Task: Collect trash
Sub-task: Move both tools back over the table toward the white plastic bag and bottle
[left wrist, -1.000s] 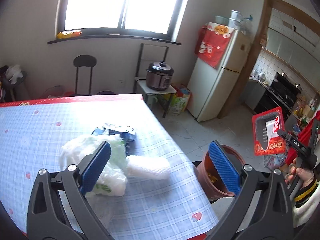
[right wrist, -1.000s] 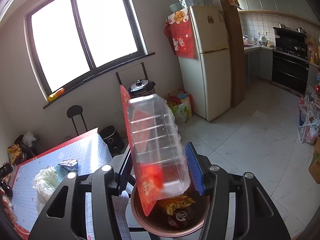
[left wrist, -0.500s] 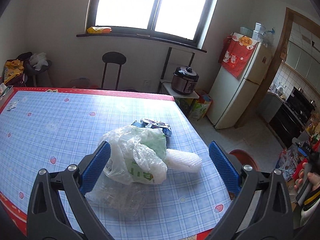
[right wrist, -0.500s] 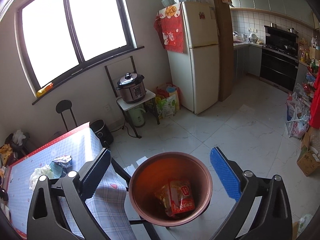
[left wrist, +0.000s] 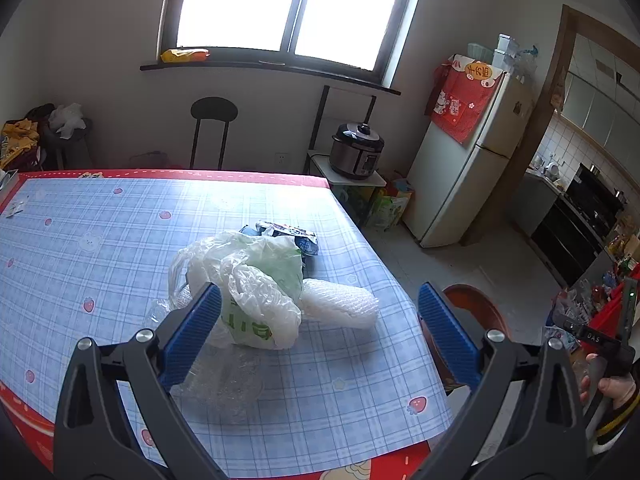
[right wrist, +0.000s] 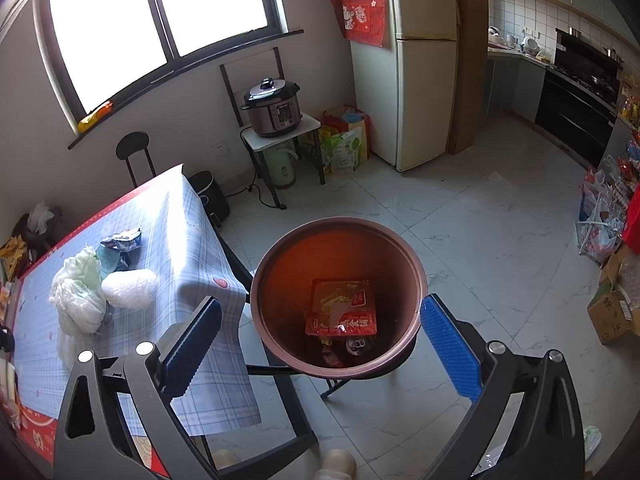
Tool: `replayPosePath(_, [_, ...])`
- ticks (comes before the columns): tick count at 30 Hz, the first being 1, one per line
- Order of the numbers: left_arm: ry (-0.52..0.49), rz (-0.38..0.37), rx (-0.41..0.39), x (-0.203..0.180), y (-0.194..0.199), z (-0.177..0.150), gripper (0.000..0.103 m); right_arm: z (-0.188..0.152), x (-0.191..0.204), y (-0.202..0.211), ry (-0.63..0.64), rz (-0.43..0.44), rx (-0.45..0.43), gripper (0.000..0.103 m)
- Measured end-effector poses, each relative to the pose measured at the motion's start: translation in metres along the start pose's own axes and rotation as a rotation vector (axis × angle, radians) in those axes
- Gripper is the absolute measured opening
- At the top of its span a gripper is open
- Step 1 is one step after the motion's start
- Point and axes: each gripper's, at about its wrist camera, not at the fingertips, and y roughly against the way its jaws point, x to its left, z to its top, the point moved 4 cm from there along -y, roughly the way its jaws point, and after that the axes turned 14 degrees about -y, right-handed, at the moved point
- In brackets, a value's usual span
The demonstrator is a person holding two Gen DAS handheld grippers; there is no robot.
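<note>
A brown bin stands on the floor beside the table, and my right gripper hangs open over it with nothing between its fingers. Inside the bin lie a red food tray and a can. On the blue checked tablecloth a white and green plastic bag, a bubble-wrap roll, a blue snack wrapper and crumpled clear plastic form a pile. My left gripper is open above the table's near edge, pointed at this pile and touching none of it.
The bin sits just past the table's right corner. A pressure cooker rests on a small stand by the wall, with a fridge and shopping bags nearby. Cardboard boxes line the floor on the right. A black stool stands behind the table.
My right gripper opened and let go of the red and clear tray, which now lies in the bin. The left gripper swung left, bringing the trash pile between its fingers in view.
</note>
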Motion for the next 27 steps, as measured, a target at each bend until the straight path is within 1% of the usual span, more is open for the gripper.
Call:
replayPosePath(6, [0.003, -0.024, 0.068, 0.004, -0.001, -0.022, 0.097, -0.021, 0.01, -0.003, 0.038, -0.041, 0.039, 0.098])
replayPosePath(8, [-0.003, -0.037, 0.077, 0.012, -0.001, -0.026, 0.097, -0.028, 0.017, -0.002, 0.035, -0.05, 0.041, 0.098])
replayPosePath(10, [-0.003, -0.035, 0.08, 0.022, -0.001, -0.029, 0.097, -0.033, 0.025, -0.001, 0.015, -0.06, 0.039, 0.098])
replayPosePath(13, [0.015, -0.048, 0.087, 0.037, -0.001, -0.032, 0.097, -0.039, 0.041, 0.001, 0.004, -0.065, 0.042, 0.098])
replayPosePath(17, [0.03, -0.042, 0.075, 0.06, 0.004, -0.038, 0.097, -0.048, 0.068, 0.004, 0.04, -0.076, 0.045, 0.098])
replayPosePath(22, [0.09, -0.048, 0.098, 0.089, 0.002, -0.055, 0.097, -0.062, 0.099, 0.005, 0.077, -0.072, 0.053, 0.098])
replayPosePath(27, [0.115, -0.047, 0.12, 0.112, 0.003, -0.073, 0.097, -0.077, 0.124, 0.0, 0.112, -0.068, 0.07, 0.098])
